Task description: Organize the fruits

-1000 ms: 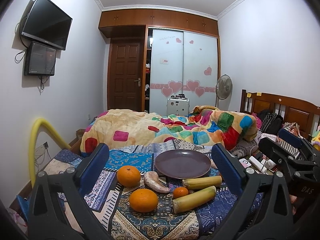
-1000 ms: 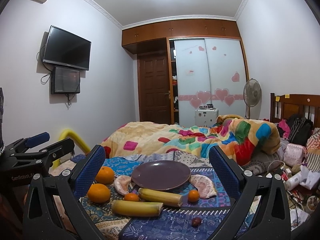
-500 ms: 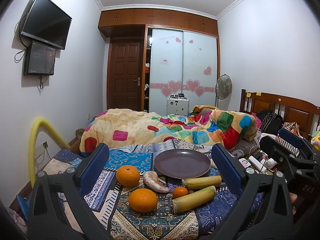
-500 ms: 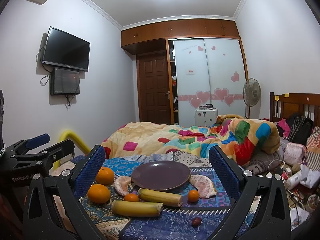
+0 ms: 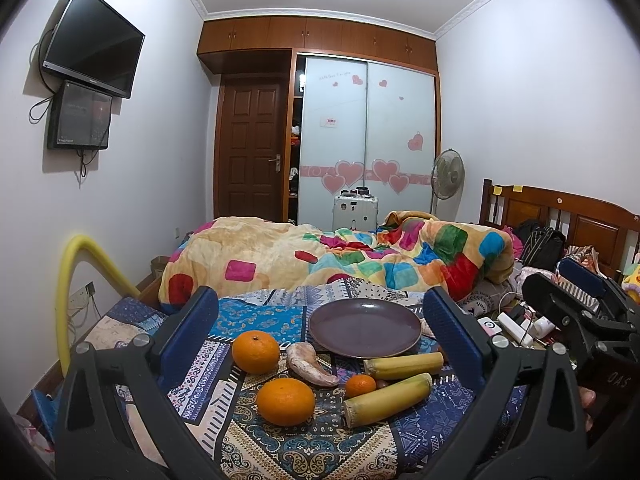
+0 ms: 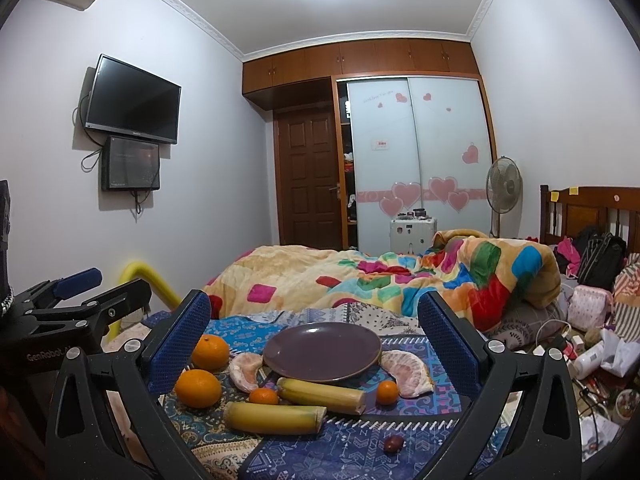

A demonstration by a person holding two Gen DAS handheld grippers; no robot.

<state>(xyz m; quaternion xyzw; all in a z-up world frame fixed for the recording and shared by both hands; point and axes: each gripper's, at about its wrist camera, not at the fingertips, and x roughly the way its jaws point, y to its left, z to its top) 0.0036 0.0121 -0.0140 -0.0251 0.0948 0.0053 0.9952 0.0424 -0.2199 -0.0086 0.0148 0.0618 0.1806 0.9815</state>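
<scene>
**Nothing moved in the last second; the plate is bare and every fruit waits on the bed**

Over the past second neither view has shifted to any real degree: both tools hover in the same spots and no fruit has changed place. By that reading, the sorting has not begun.

The left tool [image 5: 320, 336] stands wide open with nothing between its fingers, and so does the right tool [image 6: 314, 336]. Each is raised above the patterned bedspread [image 6: 340, 444], short of the fruit.

The purple plate [image 6: 322, 354] lies straight ahead of both tools, framed between the open fingers, and holds nothing.

Counted from the two views:
- Large oranges: two, ahead and to the left of the right tool, the nearer [image 6: 198, 388] and the farther [image 6: 210, 352].
- Small oranges: two, one left of centre [image 6: 263, 396] and one right of centre [image 6: 387, 393].
- Bananas with cut ends: two, the nearer [image 6: 274, 418] and the farther [image 6: 322, 395], both just short of the plate.
- Peeled pomelo segments: two, one touching the plate's left edge [image 6: 246, 370], one at its right [image 6: 408, 372].
- One small dark fruit [image 6: 393, 443], closest to the right tool, kind unclear.
</scene>
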